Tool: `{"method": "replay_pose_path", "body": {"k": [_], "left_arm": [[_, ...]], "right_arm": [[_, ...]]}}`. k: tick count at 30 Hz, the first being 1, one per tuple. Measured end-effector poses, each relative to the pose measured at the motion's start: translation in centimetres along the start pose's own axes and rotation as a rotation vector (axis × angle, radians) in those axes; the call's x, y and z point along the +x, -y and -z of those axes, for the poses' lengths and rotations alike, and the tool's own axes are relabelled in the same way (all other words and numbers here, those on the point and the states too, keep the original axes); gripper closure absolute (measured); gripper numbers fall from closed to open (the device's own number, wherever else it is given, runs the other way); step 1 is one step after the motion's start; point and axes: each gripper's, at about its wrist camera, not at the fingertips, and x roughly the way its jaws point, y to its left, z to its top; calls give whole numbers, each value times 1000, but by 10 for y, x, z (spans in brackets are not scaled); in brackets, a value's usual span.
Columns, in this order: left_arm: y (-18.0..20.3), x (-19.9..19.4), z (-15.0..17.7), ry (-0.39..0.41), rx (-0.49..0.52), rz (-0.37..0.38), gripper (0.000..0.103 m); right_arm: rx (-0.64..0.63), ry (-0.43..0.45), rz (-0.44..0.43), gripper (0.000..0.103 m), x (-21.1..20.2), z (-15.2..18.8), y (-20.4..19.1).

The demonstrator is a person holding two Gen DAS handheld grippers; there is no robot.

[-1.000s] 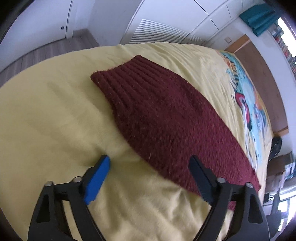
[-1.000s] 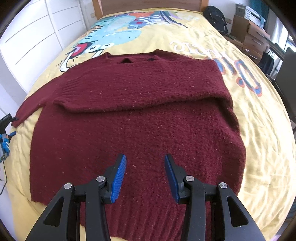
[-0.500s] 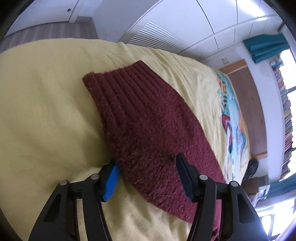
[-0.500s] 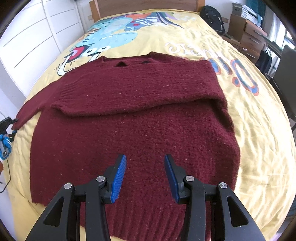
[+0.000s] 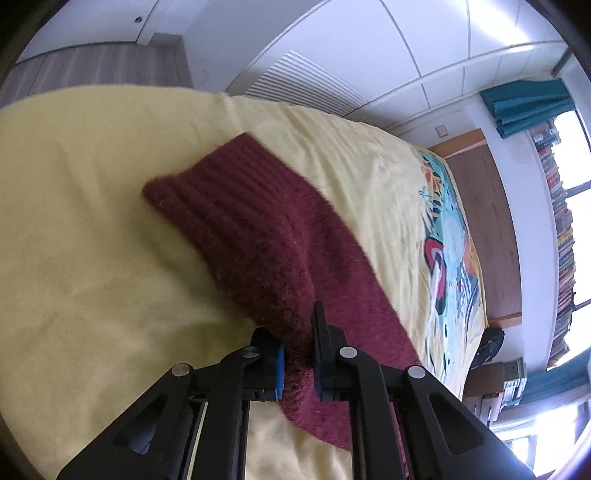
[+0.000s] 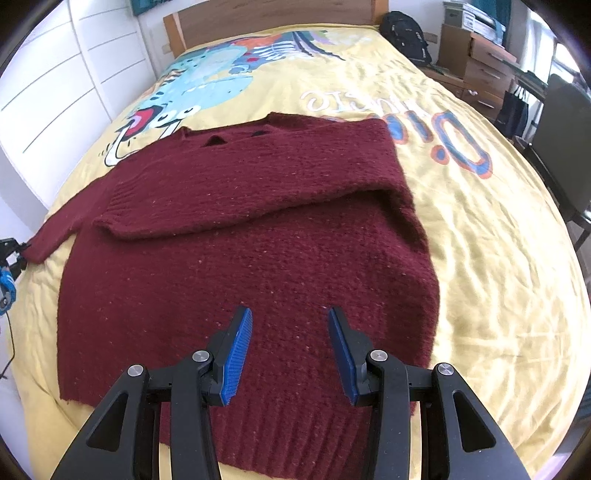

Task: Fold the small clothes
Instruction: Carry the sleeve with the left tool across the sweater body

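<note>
Garment: dark red knitted wool sweater [image 6: 251, 243], lying flat on its front across the bed, hem toward the right-hand camera; one sleeve already folded across the chest, the other sleeve [image 5: 255, 236] stretched out to the bed's left edge.
Left gripper [image 5: 298, 363]: jaws have just been closing and now pinch a fold of that outstretched sleeve a little behind its ribbed cuff [image 5: 207, 188]; the knit bunches between the blue pads.
Right gripper [image 6: 290, 352]: jaws part-open over the lower body of the sweater, nothing between them, pads clear of the knit.
Risk, slip: the bite looks shallow on fuzzy, stretchy wool; a quick pull could let the sleeve slide out.
Risk, drag: hauling the sleeve with the body unpinned could shift the sweater and undo the folded sleeve.
Risk, snag: the pinch may include the cover underneath; cannot tell.
Surface: soft yellow printed duvet cover [image 6: 480, 229], lightly wrinkled.
Room: wooden headboard [image 6: 273, 16], white wardrobe doors [image 6: 62, 92], black backpack [image 6: 406, 33].
</note>
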Motion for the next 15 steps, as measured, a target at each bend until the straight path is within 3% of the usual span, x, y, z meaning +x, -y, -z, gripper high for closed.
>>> {"method": "replay_pose_path", "body": {"k": [15], "left_arm": [[119,-1,40,-26,140,86,95]], "right_arm": [[67,54,-3,58,-23,13,48]]}}
